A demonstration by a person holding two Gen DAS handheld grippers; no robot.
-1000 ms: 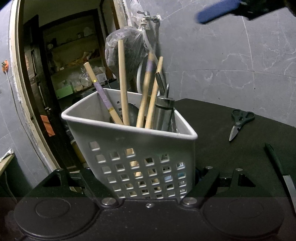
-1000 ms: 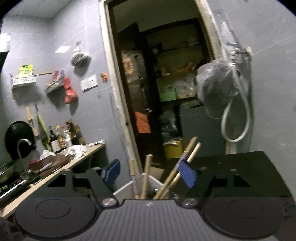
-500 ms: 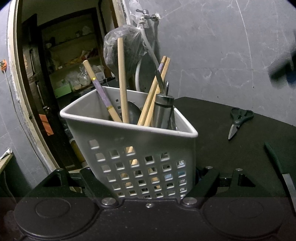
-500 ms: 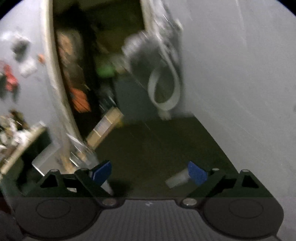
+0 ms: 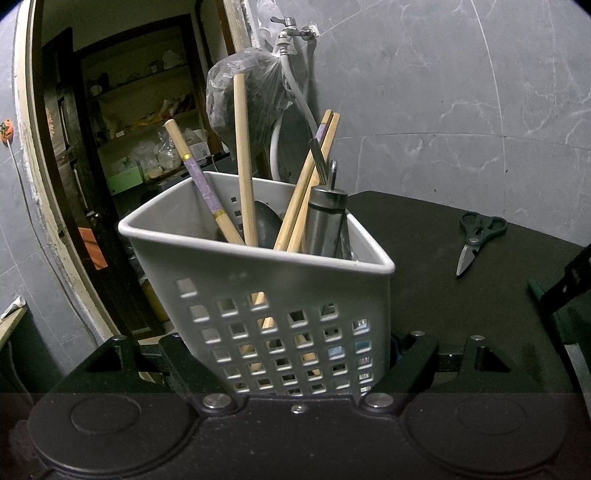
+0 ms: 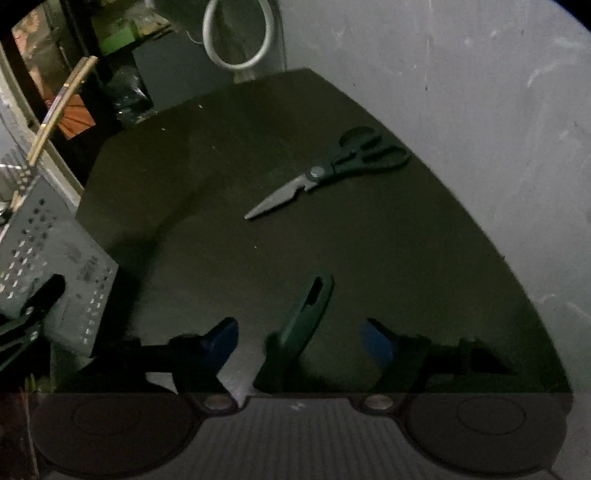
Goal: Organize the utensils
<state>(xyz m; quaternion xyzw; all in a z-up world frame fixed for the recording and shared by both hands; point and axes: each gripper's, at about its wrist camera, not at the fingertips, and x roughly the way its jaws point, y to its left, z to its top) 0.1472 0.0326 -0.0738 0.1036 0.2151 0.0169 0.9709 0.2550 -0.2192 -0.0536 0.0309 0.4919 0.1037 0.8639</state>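
Note:
My left gripper is shut on the lower walls of a grey perforated utensil basket. Wooden chopsticks, a long wooden handle, a dark spoon and a steel cylinder stand in it. In the right wrist view the basket is at the far left. My right gripper points down at the black table and its jaws are closing. The knife's green handle lies between the blue pads without touching them. Scissors lie further back, shown too in the left wrist view as scissors.
A grey marbled wall bounds the table at the back and right. A tap with a white hose and a hanging plastic bag are behind the basket. A doorway with shelves opens on the left.
My right gripper has swung down from above the basket to the table and now straddles the knife handle. The two chopsticks now lean right in the basket. The left gripper has not moved.

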